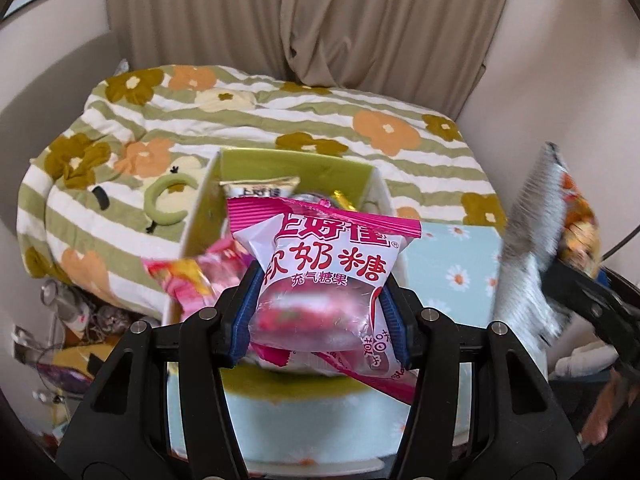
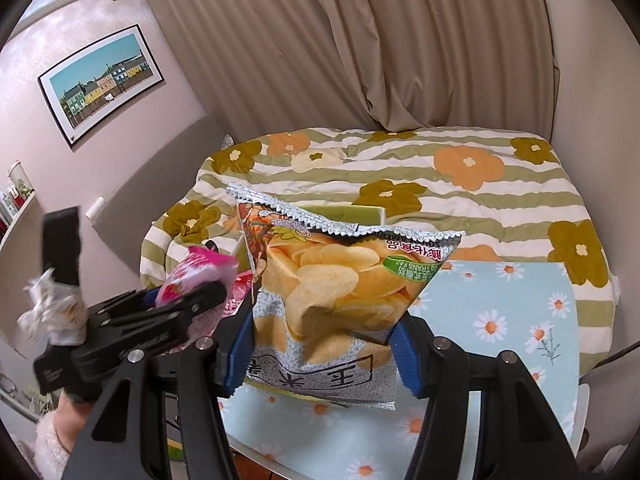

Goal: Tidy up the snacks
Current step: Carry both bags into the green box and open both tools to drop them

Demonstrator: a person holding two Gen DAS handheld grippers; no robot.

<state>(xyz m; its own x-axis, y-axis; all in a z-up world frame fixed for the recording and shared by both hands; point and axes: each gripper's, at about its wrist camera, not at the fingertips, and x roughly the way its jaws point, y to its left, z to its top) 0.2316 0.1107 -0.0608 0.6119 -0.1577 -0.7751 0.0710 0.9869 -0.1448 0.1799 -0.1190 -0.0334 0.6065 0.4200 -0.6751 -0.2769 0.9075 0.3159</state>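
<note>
- Grippers both loaded: the left gripper is clamped on a pink candy bag; the right gripper is clamped on a chip bag, pads pressing its lower half.
- Candy bag hangs above the green box, which already holds several packets; the chip bag is carried over the daisy-print tabletop, just right of that box.
- Step in hand, as judged: carrying each snack to its place in or beside the box.
- Advice: keep the clamps steady, lower each bag upright, and release only once its base rests on something; puffed bags slip and crush easily.
- Advice: bring one bag in at a time, since the two grippers sit close together and could collide over the box.
- Obstructions: packets already crowd the near compartment; the white divider narrows the opening.
- Surroundings: flowered quilt behind the table, curtain, framed picture on the wall; a fuzzy sleeve shows at lower left.
</note>
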